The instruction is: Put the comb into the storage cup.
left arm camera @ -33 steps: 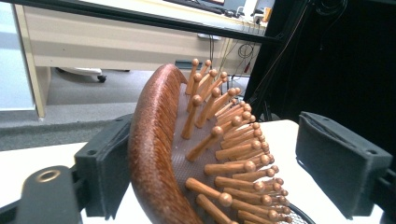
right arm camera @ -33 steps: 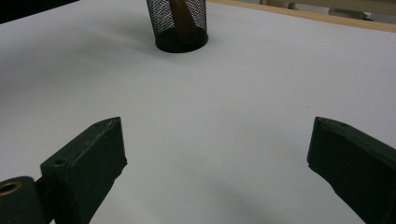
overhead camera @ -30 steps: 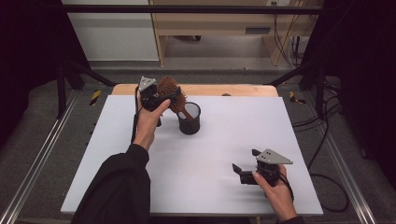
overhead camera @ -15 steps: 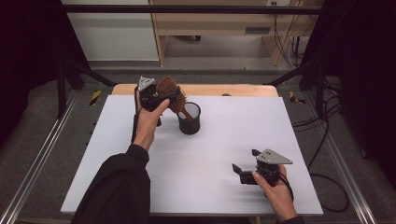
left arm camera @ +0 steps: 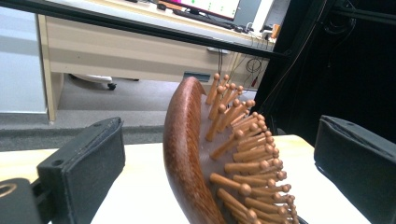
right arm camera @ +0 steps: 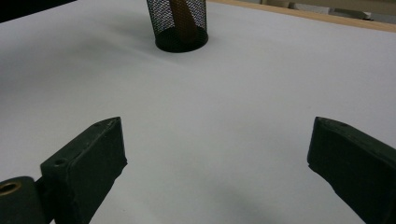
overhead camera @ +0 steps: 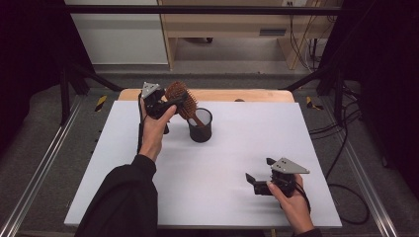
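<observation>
The left gripper (overhead camera: 174, 103) sits in the upper left of the high view, beside the head of the wooden hairbrush (overhead camera: 181, 96). Its jaws have just been opening and now stand wide apart. The left gripper view shows what the high view cannot resolve: the hairbrush (left arm camera: 210, 158) head stands between the two pads with clear gaps on both sides, bristles turned toward the right pad, neither pad touching it. The high view in turn shows that the brush handle runs down into the black mesh cup (overhead camera: 200, 125), which stands on the white table (overhead camera: 217, 163) just right of the left gripper.

The right gripper (overhead camera: 258, 174) rests in the lower right of the high view, well apart from the cup. Its jaws are spread with nothing between them. The right gripper view shows bare table (right arm camera: 233, 107) between the pads and, at the top of the frame, the mesh cup (right arm camera: 180, 23) with the brown handle visible through its wall.
</observation>
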